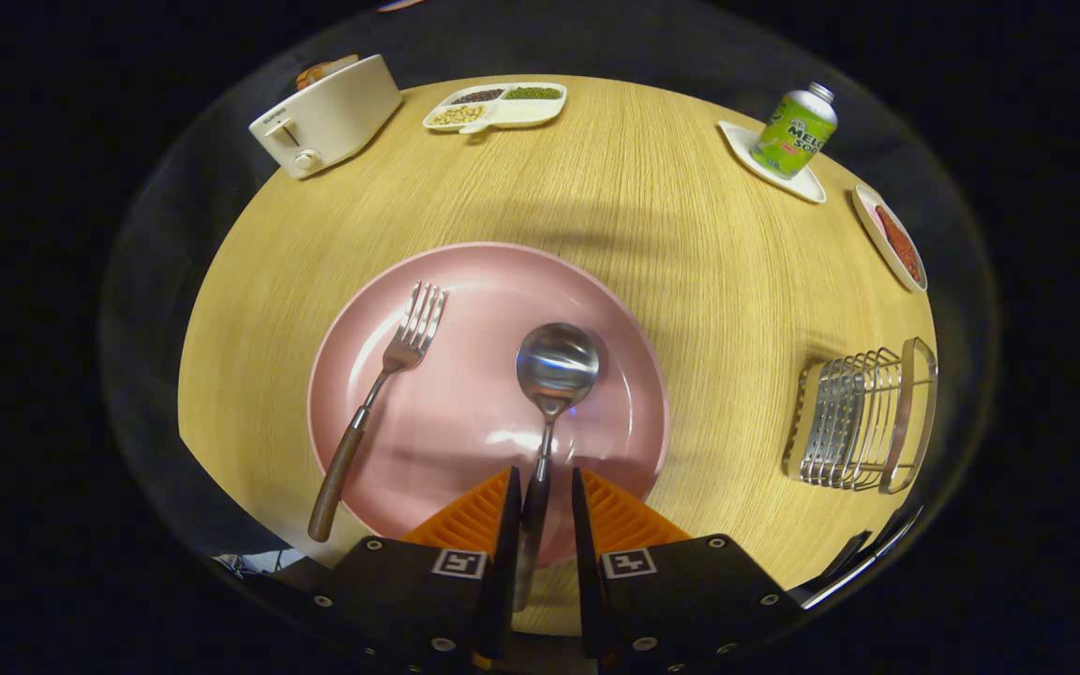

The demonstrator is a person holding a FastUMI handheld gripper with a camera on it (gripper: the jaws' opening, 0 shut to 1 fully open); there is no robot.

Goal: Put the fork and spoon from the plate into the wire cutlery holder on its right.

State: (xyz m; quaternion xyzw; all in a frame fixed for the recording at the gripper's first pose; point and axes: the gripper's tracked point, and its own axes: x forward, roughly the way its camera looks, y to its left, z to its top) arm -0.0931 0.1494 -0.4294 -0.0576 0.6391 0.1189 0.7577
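Note:
A pink plate (465, 403) lies on the round wooden table (709, 281), just ahead of my fingers. On its left side rests a fork (388, 375) with a brown handle that overhangs the rim. A metal spoon (556, 361) lies in the middle, bowl away from me. Its dark handle runs back between my fingers. My gripper (545, 487) is open a little around that handle: the left finger is close against it and a gap shows on the right side. The wire cutlery holder (859, 417) stands to the plate's right and holds nothing.
Far across the table stand a cream toaster (324, 117) and a divided snack dish (495, 105). A green soda can (793, 131) stands on a white coaster (802, 183) at the far right, with a small dish of red food (896, 244) beside it.

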